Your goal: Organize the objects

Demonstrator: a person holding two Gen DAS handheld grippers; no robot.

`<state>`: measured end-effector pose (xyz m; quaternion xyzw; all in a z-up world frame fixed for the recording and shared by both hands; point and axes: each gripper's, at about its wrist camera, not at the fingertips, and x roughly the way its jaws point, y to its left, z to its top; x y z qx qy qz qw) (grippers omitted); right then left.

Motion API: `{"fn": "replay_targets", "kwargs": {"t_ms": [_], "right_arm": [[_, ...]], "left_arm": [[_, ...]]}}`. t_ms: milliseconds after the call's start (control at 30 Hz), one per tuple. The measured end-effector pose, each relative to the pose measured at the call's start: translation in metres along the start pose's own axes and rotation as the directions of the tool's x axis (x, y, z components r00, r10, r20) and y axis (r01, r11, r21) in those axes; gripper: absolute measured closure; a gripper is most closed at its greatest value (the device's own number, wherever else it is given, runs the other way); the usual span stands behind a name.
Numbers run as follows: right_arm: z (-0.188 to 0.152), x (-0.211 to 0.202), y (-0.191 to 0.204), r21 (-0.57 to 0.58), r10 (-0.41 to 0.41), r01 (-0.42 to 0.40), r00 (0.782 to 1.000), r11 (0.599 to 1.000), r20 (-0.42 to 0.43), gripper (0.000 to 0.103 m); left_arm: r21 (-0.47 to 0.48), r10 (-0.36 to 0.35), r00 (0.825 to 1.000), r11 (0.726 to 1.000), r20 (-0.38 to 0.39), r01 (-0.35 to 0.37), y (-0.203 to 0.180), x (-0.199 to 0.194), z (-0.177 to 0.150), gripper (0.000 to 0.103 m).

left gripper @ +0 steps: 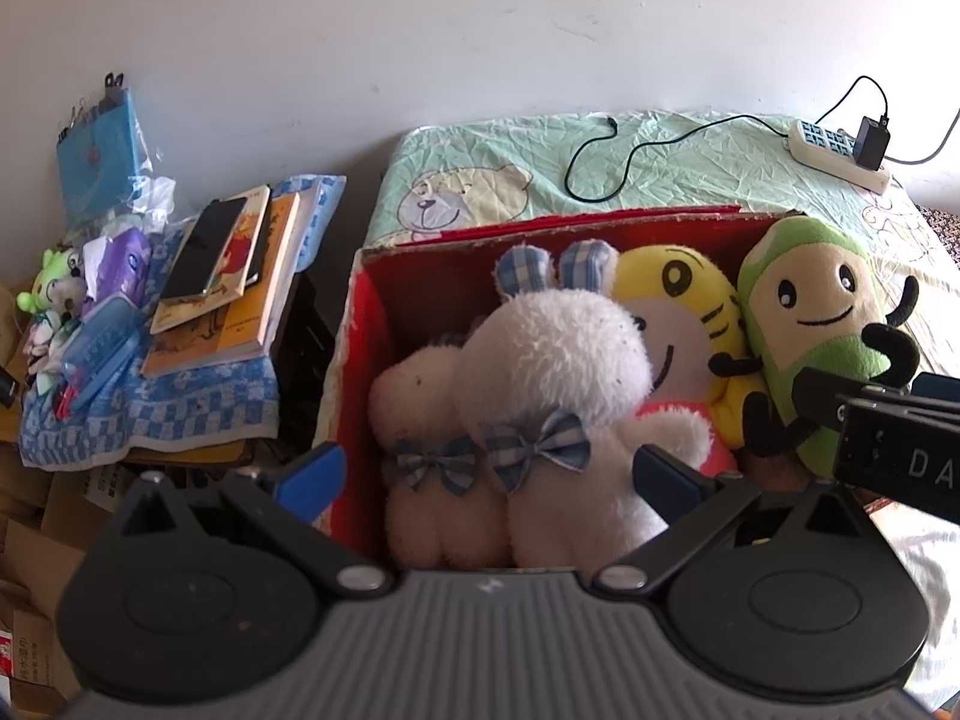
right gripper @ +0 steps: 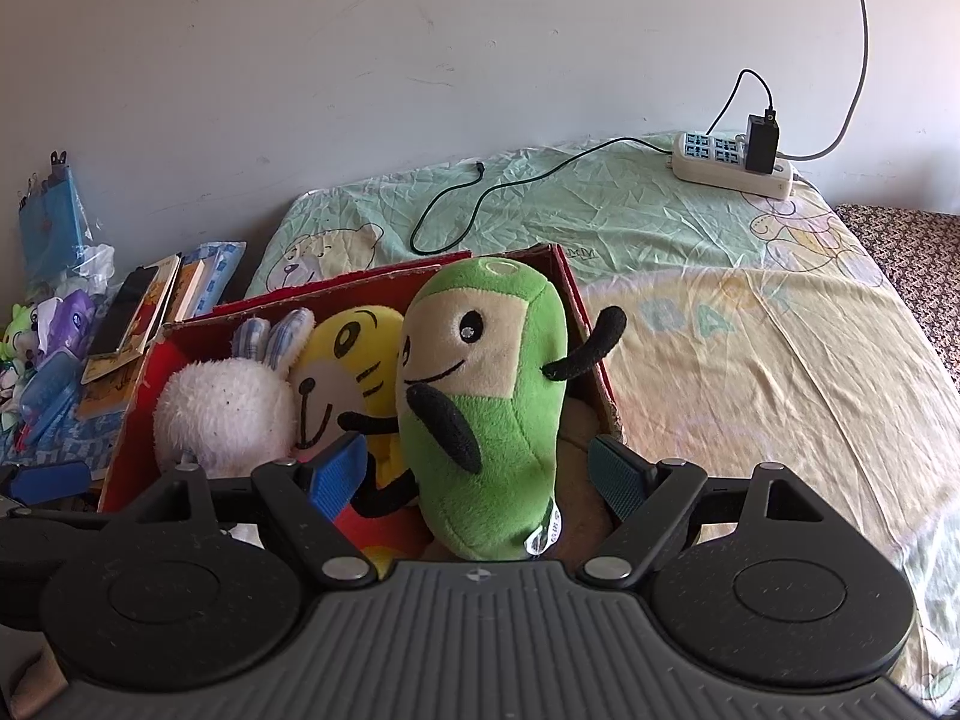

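A: Plush toys, three: white rabbit (left gripper: 534, 360), yellow tiger (left gripper: 678, 324), green pea-pod figure (right gripper: 480, 408). Location?
B: All inside the red cardboard box (left gripper: 360, 312), rabbit left, tiger middle, pea pod right.
A: Left gripper (left gripper: 489, 474)?
B: Fingers spread, either side of the rabbit, not clamped.
A: Right gripper (right gripper: 477, 474)?
B: Fingers apart, flanking the pea pod. Power strip (right gripper: 729, 165) well behind the box.

Place: a home bedroom
Evidence: mattress under a crumpled pale-green cartoon-bear bedsheet (right gripper: 690, 276); white power strip (right gripper: 729, 171) on it; stacked paperback books (left gripper: 231, 282) beside it
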<state>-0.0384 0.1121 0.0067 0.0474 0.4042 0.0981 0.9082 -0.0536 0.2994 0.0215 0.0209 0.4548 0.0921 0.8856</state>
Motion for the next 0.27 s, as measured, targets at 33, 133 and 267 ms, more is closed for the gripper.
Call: {"fn": "replay_targets", "kwargs": {"t_ms": [33,133,267], "right_arm": [[0.0001,-0.0007,0.0004,0.0,0.001,-0.001,1.0,1.0,0.003,0.02],[0.0007,-0.0042,0.0018,-0.003,0.004,-0.004,1.0,1.0,0.015,0.02],[0.0,-0.0074,0.0031,-0.011,0.002,-0.002,1.0,1.0,0.027,0.02]], "left_arm": [[-0.002,0.001,1.0,1.0,0.0,-0.001,0.0002,-0.0004,0.0,0.002],[-0.007,-0.016,1.0,1.0,0.005,0.016,0.0012,-0.0028,0.0001,0.002],[-0.009,-0.008,0.999,1.0,0.031,0.008,0.0015,-0.0087,-0.0008,0.002]]}}
